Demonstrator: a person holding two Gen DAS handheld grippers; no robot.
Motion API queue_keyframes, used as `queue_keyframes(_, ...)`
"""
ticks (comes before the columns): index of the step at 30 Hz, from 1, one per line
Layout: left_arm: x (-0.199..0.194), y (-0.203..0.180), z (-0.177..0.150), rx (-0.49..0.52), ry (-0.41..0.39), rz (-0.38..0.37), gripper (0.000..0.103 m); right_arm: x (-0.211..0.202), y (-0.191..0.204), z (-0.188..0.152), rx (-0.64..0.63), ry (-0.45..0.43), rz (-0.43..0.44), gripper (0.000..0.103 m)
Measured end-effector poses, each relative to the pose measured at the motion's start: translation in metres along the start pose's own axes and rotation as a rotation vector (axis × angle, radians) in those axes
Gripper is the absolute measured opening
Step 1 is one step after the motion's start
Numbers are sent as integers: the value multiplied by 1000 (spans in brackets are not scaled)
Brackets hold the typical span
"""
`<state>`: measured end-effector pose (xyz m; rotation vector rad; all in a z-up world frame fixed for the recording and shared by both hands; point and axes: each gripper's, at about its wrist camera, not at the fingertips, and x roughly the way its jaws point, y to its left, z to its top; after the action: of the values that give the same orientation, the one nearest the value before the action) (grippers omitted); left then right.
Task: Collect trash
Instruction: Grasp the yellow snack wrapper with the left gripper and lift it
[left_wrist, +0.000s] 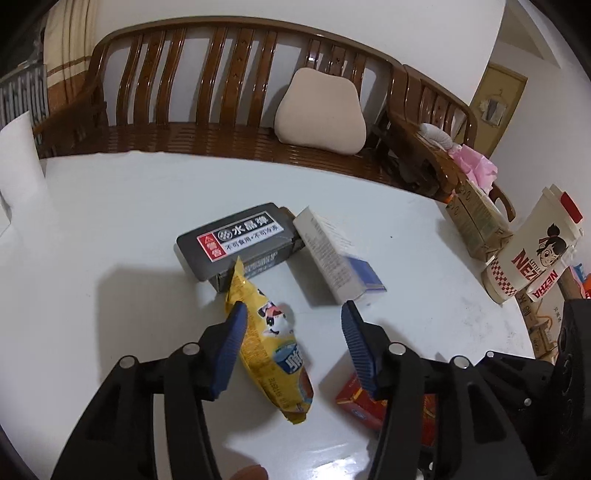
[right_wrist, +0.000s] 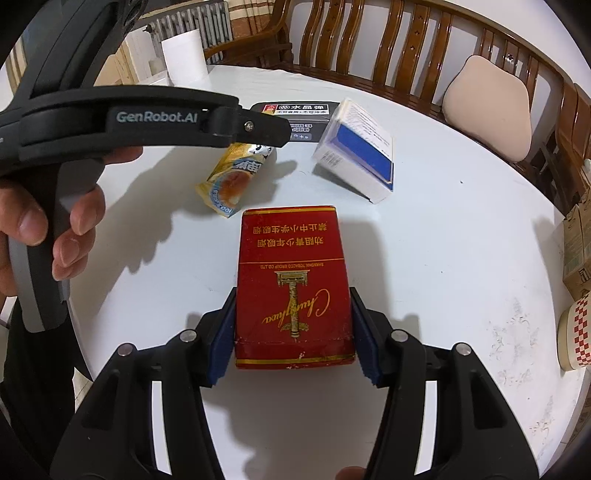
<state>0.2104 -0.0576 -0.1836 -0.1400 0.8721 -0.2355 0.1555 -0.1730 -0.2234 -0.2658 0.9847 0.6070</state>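
Left wrist view: the left gripper (left_wrist: 293, 321) is hovering low over the white bench (left_wrist: 110, 221), jaws spread wide and holding nothing. The yellow snack wrapper (left_wrist: 273, 343) is lying between them, touching the grey box (left_wrist: 236, 240); a white-and-blue carton (left_wrist: 340, 258) is sitting just beside.

Right wrist view: the right gripper (right_wrist: 293, 332) is clamping the red cigarette pack (right_wrist: 293, 288) across its lower sides. The pack is looking light, stiff and slightly crushable, so its flat sides suit a moderate squeeze. The wrapper is probably limp and slick; pinching its middle seems safest.
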Motion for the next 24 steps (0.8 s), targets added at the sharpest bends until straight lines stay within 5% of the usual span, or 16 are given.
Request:
queue_keyframes(8,-1,3,-7,7,28,71,57,-1,3,2,3,3,-4,54)
queue_keyframes(17,30,2,-9,-30,96,37,57,0,6,2,0,5,-12,54)
queue_keyframes(20,33,1,-10,-27,90,52,50,1,7,1,-3,4,-14,54)
queue_keyframes(24,34,1,-9,-24,90,45,29,2,7,1,3,1,-13,54)
